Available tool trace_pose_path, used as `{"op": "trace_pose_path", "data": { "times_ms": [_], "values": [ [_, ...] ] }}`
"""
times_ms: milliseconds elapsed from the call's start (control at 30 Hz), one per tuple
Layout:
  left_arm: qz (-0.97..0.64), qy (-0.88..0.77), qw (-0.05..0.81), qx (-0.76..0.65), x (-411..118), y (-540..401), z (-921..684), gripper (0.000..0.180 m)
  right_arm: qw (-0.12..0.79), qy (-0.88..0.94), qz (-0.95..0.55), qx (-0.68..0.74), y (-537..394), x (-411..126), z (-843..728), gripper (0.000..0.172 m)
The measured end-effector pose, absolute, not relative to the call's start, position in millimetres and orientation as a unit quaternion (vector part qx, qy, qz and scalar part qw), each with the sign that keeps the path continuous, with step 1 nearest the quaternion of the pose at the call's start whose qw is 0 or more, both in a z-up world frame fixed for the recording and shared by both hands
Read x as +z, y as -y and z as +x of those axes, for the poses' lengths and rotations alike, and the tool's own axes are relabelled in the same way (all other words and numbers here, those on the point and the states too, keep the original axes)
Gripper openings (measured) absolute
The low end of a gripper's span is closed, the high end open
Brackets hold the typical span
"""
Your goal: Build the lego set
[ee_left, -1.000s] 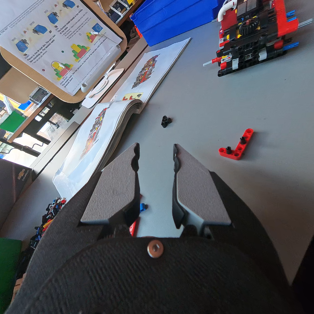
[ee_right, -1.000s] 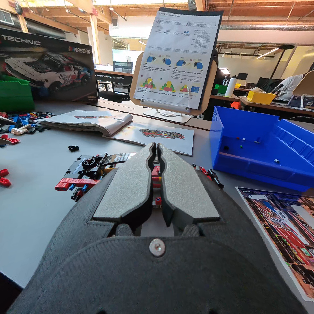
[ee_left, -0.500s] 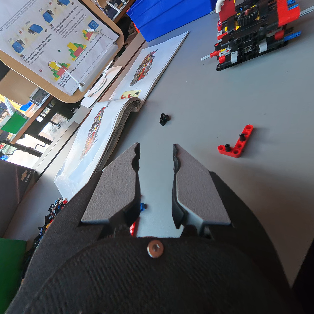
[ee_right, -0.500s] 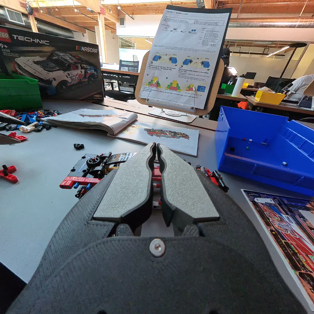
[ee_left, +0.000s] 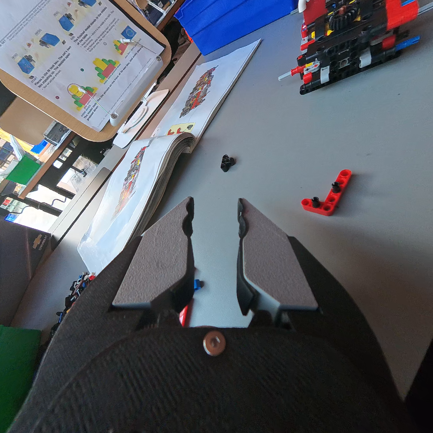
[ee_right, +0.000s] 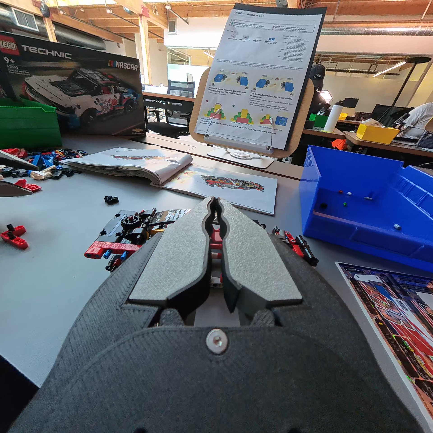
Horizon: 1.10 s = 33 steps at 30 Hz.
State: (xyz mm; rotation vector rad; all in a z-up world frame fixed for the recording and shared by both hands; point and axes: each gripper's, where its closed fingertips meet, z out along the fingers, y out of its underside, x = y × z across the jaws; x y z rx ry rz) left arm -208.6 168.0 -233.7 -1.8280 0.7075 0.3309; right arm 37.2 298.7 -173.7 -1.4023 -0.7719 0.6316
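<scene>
Currently my left gripper (ee_left: 215, 202) hangs partly open and empty over bare table (ee_left: 304, 145); against the frames from a second ago, the black connector (ee_left: 227, 162) and red L-beam (ee_left: 328, 195) ahead sit slightly higher in view, so I read only a small drift, no contact. My right gripper (ee_right: 215, 201) is as before: jaws shut with nothing between the tips, poised just above the model (ee_right: 131, 230), booklet (ee_right: 218, 185) and blue bin (ee_right: 365, 210) beyond.

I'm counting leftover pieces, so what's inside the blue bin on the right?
Inside the blue bin, a handful of tiny pieces lie scattered on the floor: red, white, green, black and grey ones. Its near wall hides the front strip of the floor.
</scene>
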Motion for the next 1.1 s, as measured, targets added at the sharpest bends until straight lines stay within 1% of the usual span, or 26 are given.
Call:
{"op": "trace_pose_path", "data": {
  "times_ms": [600, 733, 767, 833, 933, 1033, 1100],
  "values": [
    [-0.771, -0.29, 0.55, 0.139, -231.5, -168.6, -210.2, 0.036, 0.669, 0.34, -0.602, 0.273, -290.7, -166.0, 37.1, 0.0],
    [-0.775, -0.285, 0.546, 0.142, -232.7, -169.6, -211.7, 0.035, 0.653, 0.372, -0.578, 0.318, -257.9, -139.1, 13.5, 0.0],
    [-0.779, -0.282, 0.543, 0.138, -233.8, -170.1, -212.1, 0.034, 0.647, 0.388, -0.571, 0.324, -248.3, -132.0, 4.0, 0.005],
    [-0.792, -0.273, 0.533, 0.122, -236.9, -172.4, -213.5, 0.034, 0.647, 0.417, -0.557, 0.312, -238.6, -120.0, -13.0, 0.006],
    [-0.808, -0.246, 0.528, 0.089, -237.6, -177.3, -216.7, 0.036, 0.633, 0.435, -0.547, 0.335, -239.4, -100.3, -32.9, 0.009],
    [-0.818, -0.218, 0.53, 0.049, -235.8, -179.6, -219.2, 0.039, 0.611, 0.431, -0.549, 0.374, -255.3, -79.2, -39.6, 0.021],
    [-0.824, -0.208, 0.527, 0.028, -236.3, -180.1, -220.5, 0.042, 0.598, 0.44, -0.545, 0.391, -266.8, -70.6, -40.8, 0.023]
  ]
}}
